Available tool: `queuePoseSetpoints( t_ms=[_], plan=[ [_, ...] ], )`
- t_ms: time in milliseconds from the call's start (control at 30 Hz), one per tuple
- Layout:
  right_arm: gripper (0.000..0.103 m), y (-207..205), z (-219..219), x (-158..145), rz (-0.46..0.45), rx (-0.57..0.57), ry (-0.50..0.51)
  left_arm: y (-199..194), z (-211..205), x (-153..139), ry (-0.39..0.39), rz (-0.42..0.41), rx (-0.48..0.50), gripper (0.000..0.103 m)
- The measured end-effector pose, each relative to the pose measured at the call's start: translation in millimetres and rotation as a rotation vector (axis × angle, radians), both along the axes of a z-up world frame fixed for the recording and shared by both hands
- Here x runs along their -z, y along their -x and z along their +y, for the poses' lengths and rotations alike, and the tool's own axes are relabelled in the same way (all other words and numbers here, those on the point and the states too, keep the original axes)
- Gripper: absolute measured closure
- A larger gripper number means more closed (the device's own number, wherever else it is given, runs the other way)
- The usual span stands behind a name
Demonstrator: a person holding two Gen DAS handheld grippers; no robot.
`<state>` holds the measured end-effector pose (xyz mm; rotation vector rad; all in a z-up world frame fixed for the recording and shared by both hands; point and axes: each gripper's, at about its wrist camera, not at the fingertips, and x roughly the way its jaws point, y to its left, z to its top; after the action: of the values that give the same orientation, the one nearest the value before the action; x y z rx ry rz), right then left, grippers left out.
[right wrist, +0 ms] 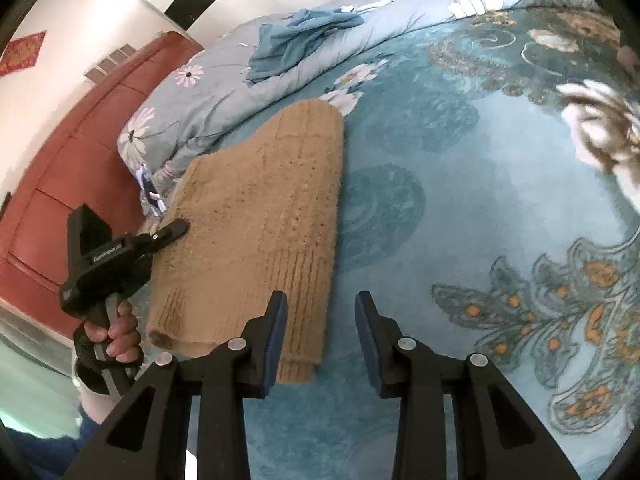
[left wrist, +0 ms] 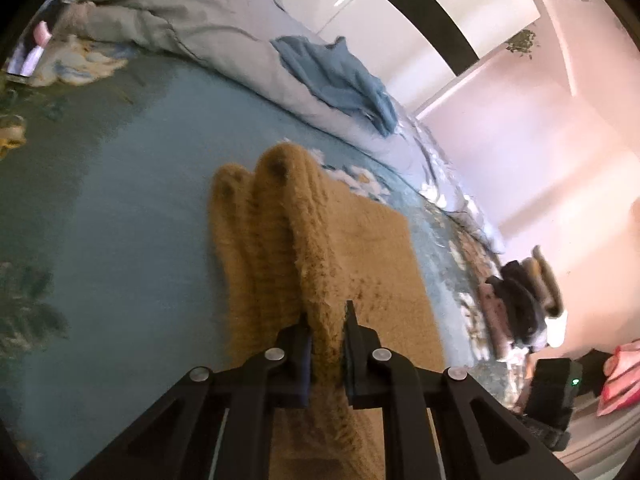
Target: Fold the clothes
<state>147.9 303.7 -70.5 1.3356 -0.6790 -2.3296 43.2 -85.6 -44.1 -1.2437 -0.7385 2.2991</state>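
A tan knitted sweater (right wrist: 260, 220) lies partly folded on the teal patterned bedspread (right wrist: 460, 184). In the left wrist view my left gripper (left wrist: 326, 320) is shut on a raised fold of the sweater (left wrist: 288, 216). The same gripper shows in the right wrist view (right wrist: 176, 226) at the sweater's left edge, held by a hand. My right gripper (right wrist: 322, 300) is open and empty, hovering just above the sweater's ribbed near end, with its left finger over the cloth.
A rumpled light-blue floral duvet (right wrist: 208, 92) lies along the far side of the bed with a blue garment (right wrist: 296, 40) on it. A stack of folded clothes (left wrist: 516, 304) sits near the bed's edge. A red cabinet (right wrist: 72, 152) stands to the left.
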Motion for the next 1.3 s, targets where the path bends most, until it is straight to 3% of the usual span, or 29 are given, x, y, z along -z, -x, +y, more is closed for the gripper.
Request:
queuePoseSetpoints(
  t_ms=[200, 267, 400, 600, 667, 733, 867, 1133, 1300],
  plan=[
    [0.064, 1, -4, 14, -0.027, -0.003, 0.055, 3, -5, 32, -0.008, -0.061, -0.016, 0.090],
    [0.058, 2, -6, 20, -0.045, -0.001, 0.079, 2, 1, 25, 0.019, -0.035, 0.006, 0.087],
    [0.055, 7, -13, 31, -0.075, -0.003, 0.101, -1, -2, 8, 0.023, 0.010, 0.021, 0.084],
    [0.055, 7, -19, 45, -0.097, -0.013, 0.206, 1, -24, -14, 0.049, 0.068, -0.056, 0.080],
    [0.073, 8, -23, 47, -0.102, -0.019, 0.221, 4, -31, -17, 0.049, 0.075, -0.082, 0.079],
    [0.080, 8, -23, 48, -0.105, -0.013, 0.228, 8, -36, -20, 0.047, 0.081, -0.103, 0.079],
    [0.083, 18, 0, 33, -0.095, -0.018, 0.242, 16, -37, -23, 0.038, 0.088, -0.103, 0.078],
    [0.084, 108, 96, -11, -0.094, 0.018, 0.006, 51, 2, -23, 0.055, 0.090, 0.000, 0.071],
    [0.084, 144, 117, -1, -0.146, 0.001, -0.058, 89, 36, -10, 0.004, 0.024, 0.123, 0.062]
  ],
)
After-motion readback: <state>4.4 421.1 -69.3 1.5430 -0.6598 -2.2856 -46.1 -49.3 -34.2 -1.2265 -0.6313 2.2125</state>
